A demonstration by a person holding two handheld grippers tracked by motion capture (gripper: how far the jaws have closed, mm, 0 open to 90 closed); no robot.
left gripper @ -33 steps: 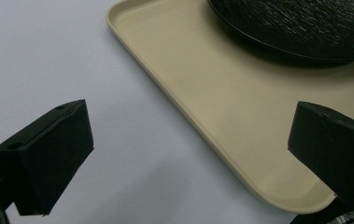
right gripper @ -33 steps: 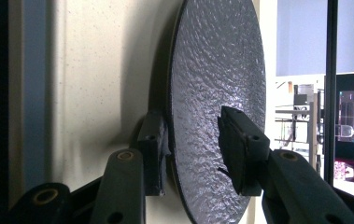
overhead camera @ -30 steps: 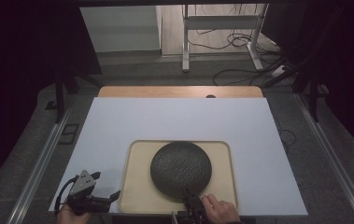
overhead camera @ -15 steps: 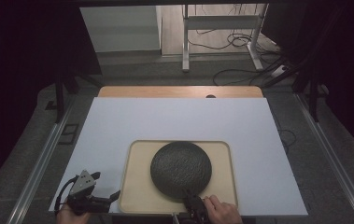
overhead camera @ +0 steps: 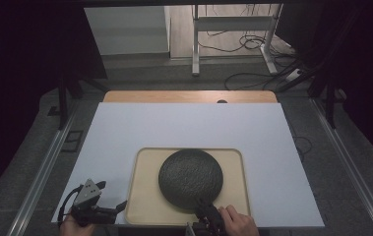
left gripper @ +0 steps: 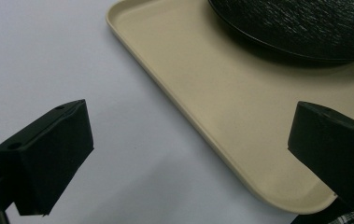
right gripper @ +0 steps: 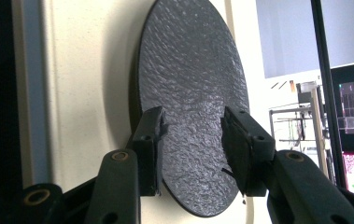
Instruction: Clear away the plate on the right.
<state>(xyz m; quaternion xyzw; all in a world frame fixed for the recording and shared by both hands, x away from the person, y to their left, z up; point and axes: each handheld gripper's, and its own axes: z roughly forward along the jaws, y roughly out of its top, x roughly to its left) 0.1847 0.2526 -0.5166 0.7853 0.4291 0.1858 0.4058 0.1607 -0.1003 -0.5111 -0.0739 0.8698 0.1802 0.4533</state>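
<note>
Both grippers are working near the tray point(overhead camera: 139, 196): the right gripper point(right gripper: 191, 154), fingers straddling the plate point(overhead camera: 191, 178) rim, seemingly needs closing, while the left gripper point(left gripper: 188, 158) is hovering spread.

The person's left hand point(overhead camera: 71, 227) holds the left gripper point(overhead camera: 109, 202) low at the near left edge, its black jaws spread wide apart with nothing between them. The right hand point(overhead camera: 237, 222) grasps the right gripper point(overhead camera: 204, 209) near the bottom centre, jaws partly closed with a gap between them.

A rough, matt black plate point(overhead camera: 191, 178) on a smooth, matt beige tray point(overhead camera: 142, 206)
</note>
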